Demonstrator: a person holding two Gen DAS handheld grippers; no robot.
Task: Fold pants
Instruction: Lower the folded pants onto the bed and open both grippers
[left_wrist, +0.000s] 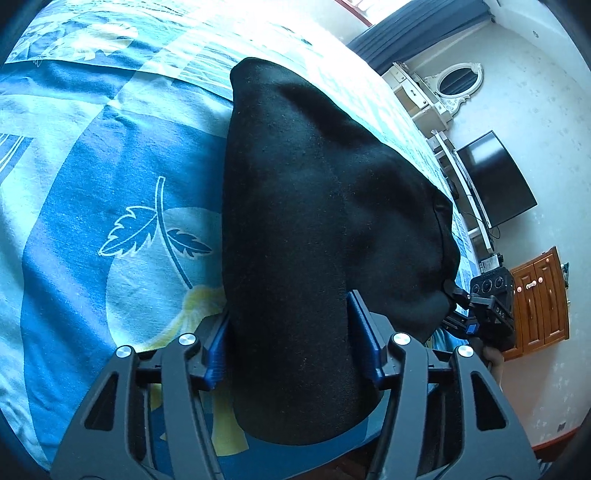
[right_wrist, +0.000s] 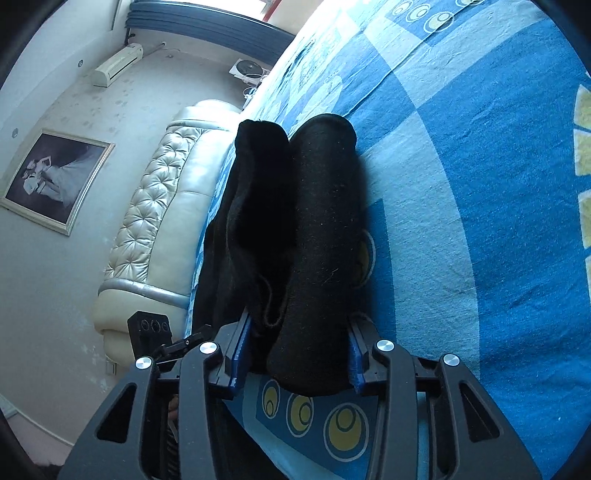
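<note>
1. Pants run straight up the middle of both frames from between our fingers, long axis in line with each gripper, lying on the blue bedsheet
2. Left gripper is clenched on a thick fold of the dark cloth
3. Right gripper likewise grips a bunched fold; at the lower right of the left view it seems to pinch the same end of the garment, though that corner is small
4. Both sit equally near, so we would carry this end together toward the far end
</note>
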